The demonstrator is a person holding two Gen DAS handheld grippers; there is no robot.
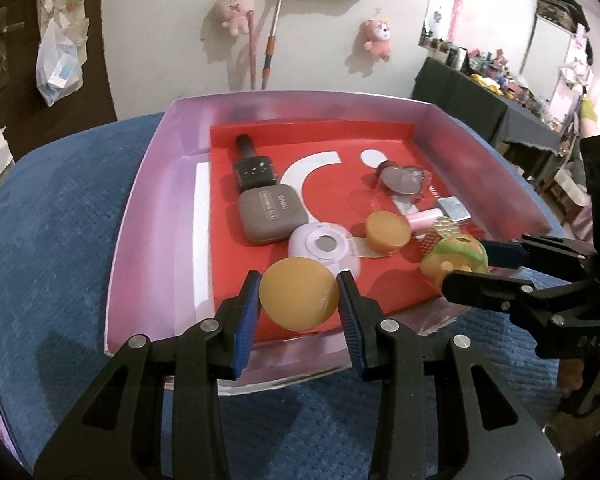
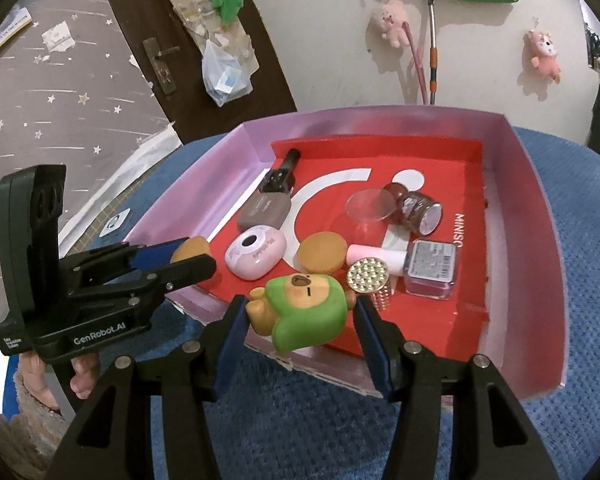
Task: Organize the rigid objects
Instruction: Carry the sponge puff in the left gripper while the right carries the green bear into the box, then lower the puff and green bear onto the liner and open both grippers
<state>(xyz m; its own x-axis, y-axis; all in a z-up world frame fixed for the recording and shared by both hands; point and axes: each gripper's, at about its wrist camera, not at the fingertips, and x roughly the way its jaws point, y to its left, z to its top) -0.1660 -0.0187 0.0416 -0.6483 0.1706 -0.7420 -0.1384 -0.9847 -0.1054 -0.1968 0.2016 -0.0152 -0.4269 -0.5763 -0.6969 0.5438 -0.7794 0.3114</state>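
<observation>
Item, left gripper point(image 1: 298, 300): pads pinching an orange disc point(image 1: 298, 294) above the near edge of the red-lined tray point(image 1: 148, 184).

Item, right gripper point(image 2: 300, 320): jaws pinching a green-hooded bear figure point(image 2: 300, 306) over the tray's near rim.

Items lying in tray: second orange disc point(image 2: 322, 257), pink case point(image 2: 255, 254), grey case point(image 2: 265, 211), studded round piece point(image 2: 367, 276).

My judgement: I'd lower each piece onto bare red floor, clear of neighbours, then spread the jaws only once it rests flat, since the disc could roll.
</observation>
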